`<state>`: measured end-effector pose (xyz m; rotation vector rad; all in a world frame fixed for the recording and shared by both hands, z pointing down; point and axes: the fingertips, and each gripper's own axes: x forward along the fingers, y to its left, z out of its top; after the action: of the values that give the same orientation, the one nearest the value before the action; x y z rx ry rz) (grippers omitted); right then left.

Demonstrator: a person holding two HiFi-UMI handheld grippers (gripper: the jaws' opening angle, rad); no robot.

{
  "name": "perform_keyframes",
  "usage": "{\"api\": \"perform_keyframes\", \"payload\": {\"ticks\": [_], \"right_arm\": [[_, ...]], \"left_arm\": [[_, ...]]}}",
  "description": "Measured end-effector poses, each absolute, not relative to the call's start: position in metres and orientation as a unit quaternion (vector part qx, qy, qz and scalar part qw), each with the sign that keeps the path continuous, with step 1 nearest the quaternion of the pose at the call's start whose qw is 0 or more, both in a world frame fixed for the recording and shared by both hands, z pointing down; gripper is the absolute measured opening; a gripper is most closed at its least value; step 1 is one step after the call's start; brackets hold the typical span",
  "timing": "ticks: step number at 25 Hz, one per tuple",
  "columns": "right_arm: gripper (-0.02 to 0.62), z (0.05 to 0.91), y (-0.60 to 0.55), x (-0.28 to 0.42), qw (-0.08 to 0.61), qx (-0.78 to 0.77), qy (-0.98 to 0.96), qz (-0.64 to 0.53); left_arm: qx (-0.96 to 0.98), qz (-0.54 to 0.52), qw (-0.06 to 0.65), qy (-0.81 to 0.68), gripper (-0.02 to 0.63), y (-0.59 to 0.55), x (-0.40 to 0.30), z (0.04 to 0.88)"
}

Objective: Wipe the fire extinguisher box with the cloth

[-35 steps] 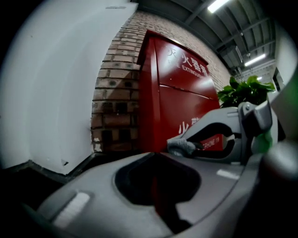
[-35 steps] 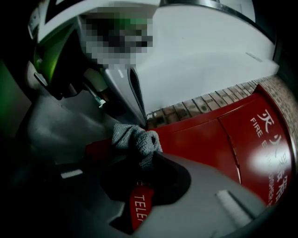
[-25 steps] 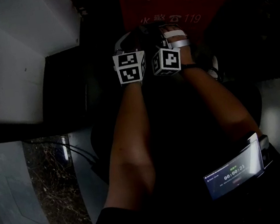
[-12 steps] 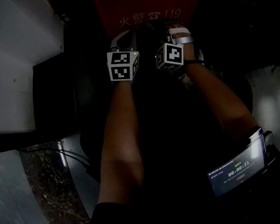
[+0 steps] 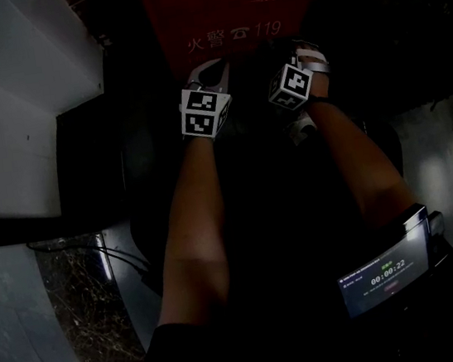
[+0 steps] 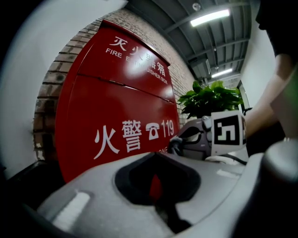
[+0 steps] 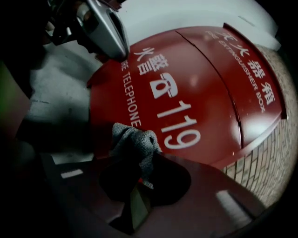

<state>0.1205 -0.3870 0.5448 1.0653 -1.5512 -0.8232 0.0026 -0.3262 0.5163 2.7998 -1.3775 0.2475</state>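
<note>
Count: one red fire extinguisher box (image 5: 236, 7), one grey cloth (image 7: 135, 144), two grippers, one potted plant (image 6: 209, 97), one lit timer screen (image 5: 385, 271).
Box position: upright against a brick wall (image 6: 49, 88), directly ahead of the person. The front carries white lettering and the number 119.
Box edges: a seam crosses the front above the 119 line. The lower edge lies just beyond both grippers.
Left side: a white wall (image 5: 15, 105) stands beside the box, with a dark gap between them.
Right side: the plant stands near the box's right edge.
Open room: the red front above the grippers is unobstructed up to the top lettering.
Left gripper (image 6: 156, 179): jaws pressed together, nothing between them. It points at the lower front, left of the 119 print.
Right gripper (image 7: 139, 179): jaws clamped on the cloth, which bunches out past the tips.
Cloth position: over the lower front of the box, below the 119 print. Contact with the box cannot be determined.
Gripper spacing: side by side, near each other, apart.
</note>
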Motion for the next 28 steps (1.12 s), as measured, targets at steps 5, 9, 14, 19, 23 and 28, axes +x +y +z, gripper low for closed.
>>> {"api": "perform_keyframes", "payload": {"ticks": [5,9,14,19,23,28], "right_arm": [[0.041,0.546,-0.391,0.15,0.529,0.478,-0.633,-0.303],[0.043,0.535,-0.385,0.138,0.502,0.488,-0.647,-0.304],[0.043,0.517,-0.358,0.045,0.435,0.429,-0.698,-0.373],[0.043,0.534,-0.336,-0.033,0.406,0.37,-0.724,-0.416],[0.043,0.559,-0.337,-0.066,0.408,0.342,-0.735,-0.42],[0.043,0.586,-0.342,-0.087,0.429,0.316,-0.725,-0.437]], "left_arm": [[0.894,0.069,0.018,-0.442,0.003,-0.32,-0.001,0.513],[0.884,0.046,0.021,-0.464,0.003,-0.317,-0.015,0.502],[0.847,0.055,0.045,-0.526,0.002,-0.32,-0.06,0.509],[0.792,0.033,0.115,-0.598,0.002,-0.322,-0.11,0.524],[0.785,0.068,0.122,-0.603,0.002,-0.325,-0.112,0.54],[0.773,0.133,0.133,-0.606,0.002,-0.329,-0.12,0.57]]}}
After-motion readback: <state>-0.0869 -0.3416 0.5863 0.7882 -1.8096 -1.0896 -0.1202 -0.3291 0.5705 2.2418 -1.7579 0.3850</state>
